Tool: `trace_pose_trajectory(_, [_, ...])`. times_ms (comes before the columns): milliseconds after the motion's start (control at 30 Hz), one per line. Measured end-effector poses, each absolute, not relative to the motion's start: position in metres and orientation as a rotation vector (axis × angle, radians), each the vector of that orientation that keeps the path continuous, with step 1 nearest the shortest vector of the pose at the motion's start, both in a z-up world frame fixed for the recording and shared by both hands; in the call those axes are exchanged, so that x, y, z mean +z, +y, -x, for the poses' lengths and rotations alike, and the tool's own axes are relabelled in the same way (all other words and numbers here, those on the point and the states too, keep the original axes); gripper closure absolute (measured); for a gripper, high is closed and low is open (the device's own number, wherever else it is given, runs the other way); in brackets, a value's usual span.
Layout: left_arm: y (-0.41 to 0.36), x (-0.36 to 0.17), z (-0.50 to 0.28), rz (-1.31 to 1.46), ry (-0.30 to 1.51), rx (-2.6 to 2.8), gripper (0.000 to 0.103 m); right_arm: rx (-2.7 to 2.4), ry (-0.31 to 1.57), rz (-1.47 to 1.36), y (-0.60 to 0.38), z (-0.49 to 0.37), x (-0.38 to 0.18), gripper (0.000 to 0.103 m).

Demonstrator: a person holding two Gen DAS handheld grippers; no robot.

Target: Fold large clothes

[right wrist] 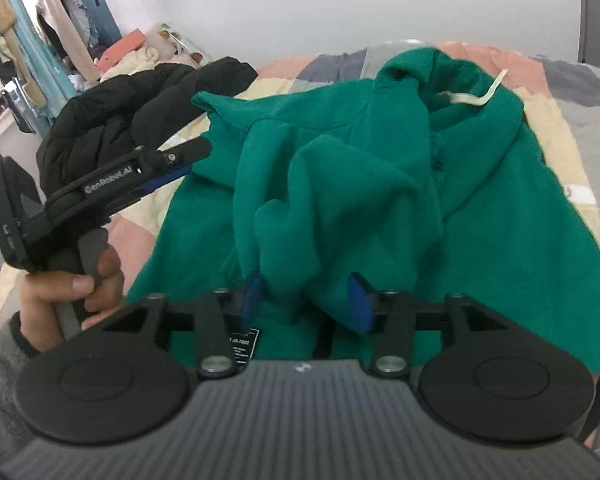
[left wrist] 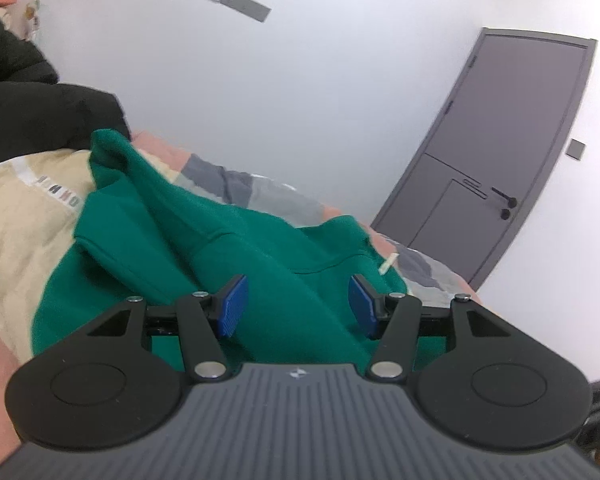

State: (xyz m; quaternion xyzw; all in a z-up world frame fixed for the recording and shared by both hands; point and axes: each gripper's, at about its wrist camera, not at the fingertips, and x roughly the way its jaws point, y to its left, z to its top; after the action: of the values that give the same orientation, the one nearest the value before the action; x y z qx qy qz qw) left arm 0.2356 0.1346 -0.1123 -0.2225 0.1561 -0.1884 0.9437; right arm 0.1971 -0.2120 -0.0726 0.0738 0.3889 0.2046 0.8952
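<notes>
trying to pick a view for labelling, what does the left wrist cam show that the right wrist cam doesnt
Only the left wrist view shows the grey door and the grey wall plate.

Only the right wrist view shows the hand gripping the left gripper from the side, the hanging clothes, and the right gripper, open over a raised fold.

Both show the green hoodie on the patchwork bedding, its white drawstring, and the black jacket.

Both cameras ride low behind their own blue-padded fingers, close over the green hoodie (left wrist: 236, 248) they share: the left wrist view looks nearly level across the bed (left wrist: 16, 216) toward a grey door (left wrist: 496, 152), while the right wrist view tilts down from the hem side, catching the left gripper (right wrist: 180, 164) at its left edge.
</notes>
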Motion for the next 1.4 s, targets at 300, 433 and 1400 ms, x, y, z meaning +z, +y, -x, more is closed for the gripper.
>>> trace_pose_trajectory(300, [0.111,-0.107,-0.230,0.436,0.324,-0.522,0.051,0.431,0.641,-0.212,-0.224,-0.212,-0.045,0.051])
trace_pose_trajectory(433, [0.103,-0.109,-0.234,0.417,0.363,-0.510,0.068,0.431,0.647,-0.277,-0.221,-0.248,-0.067,0.054])
trace_pose_trajectory(1400, [0.120,-0.140,-0.294,0.391,0.546,-0.329,0.056,0.391,0.667,-0.449,-0.256,-0.308,-0.114,0.047])
